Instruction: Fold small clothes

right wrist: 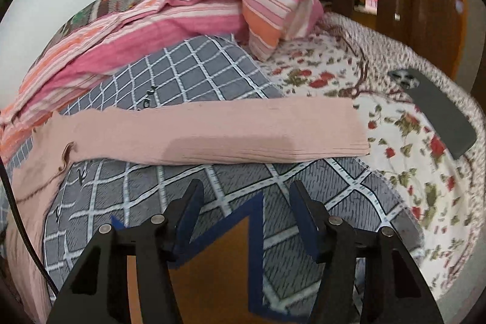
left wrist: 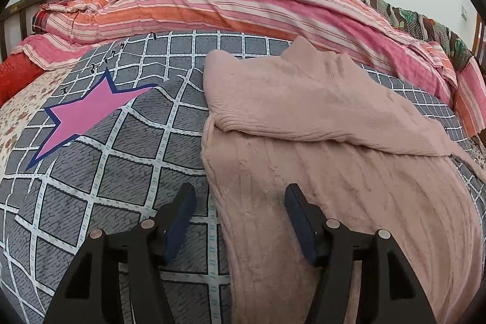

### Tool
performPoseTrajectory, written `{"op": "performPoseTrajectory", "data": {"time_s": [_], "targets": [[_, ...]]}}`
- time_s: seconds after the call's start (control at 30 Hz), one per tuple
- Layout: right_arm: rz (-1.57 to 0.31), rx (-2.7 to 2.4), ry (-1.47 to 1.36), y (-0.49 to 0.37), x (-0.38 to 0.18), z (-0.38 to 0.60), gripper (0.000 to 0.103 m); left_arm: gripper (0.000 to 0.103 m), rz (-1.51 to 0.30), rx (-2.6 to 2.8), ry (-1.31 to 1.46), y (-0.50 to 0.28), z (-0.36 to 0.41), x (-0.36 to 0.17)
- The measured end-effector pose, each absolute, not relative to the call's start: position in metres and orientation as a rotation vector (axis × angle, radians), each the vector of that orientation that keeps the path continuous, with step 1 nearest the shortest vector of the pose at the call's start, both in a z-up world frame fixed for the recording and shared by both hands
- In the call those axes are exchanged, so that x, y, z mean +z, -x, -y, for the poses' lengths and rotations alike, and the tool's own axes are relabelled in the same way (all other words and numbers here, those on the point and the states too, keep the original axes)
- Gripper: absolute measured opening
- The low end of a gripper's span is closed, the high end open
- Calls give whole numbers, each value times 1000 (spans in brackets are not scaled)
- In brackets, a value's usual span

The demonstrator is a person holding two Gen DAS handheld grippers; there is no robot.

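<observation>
Two hand-held grippers wide open, empty, left hand-held gripper (left wrist: 240,198) over pink sweater (left wrist: 319,148), right hand-held gripper (right wrist: 246,195) over checked blanket (right wrist: 194,72)

Both wrist views look forward and down, close over the checked blanket (left wrist: 130,172); the 2 share it, the pink sweater (left wrist: 319,166) and the striped quilt (right wrist: 170,29).

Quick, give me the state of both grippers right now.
Left gripper: open, holding nothing, straddling the edge of the pink knitted sweater.
Right gripper: open, holding nothing, over the grey checked blanket.
</observation>
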State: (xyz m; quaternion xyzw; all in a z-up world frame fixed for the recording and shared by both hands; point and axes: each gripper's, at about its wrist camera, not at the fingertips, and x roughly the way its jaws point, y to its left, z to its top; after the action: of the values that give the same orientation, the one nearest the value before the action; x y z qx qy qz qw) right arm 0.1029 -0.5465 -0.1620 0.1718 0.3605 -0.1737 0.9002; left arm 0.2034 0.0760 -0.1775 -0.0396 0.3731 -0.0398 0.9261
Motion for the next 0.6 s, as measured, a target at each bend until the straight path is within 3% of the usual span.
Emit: {"op": "performPoseTrajectory", "data": {"time_s": [0.3,0.37,0.4,0.43,0.47,0.53,0.6], "targets": [[-719,-386,-492,-118,-164,579,57,65,-769,-75,73,-206,-75,-178],[-720,-407,-478,-123,-164,581,51,65,-769,-75,75,-206,-75,-178],[-718,-420,-469,-124,-163,582,41,65,-769,-76,77,-206,-75,-178],[-718,-428,-460,-127,-162,584,20,65,-770,-77,78,-206,-76,-178],[-722,-426,-455,-129,-162,585,13,65,-769,-78,80,-206,-76,-178],[-724,-434,-444,-130,-158,585,6,65,-769,-79,84,-206,-76,-178],[-715,-449,-411,-130,-150,577,6,65,-768,-80,88,-206,-77,-178]]}}
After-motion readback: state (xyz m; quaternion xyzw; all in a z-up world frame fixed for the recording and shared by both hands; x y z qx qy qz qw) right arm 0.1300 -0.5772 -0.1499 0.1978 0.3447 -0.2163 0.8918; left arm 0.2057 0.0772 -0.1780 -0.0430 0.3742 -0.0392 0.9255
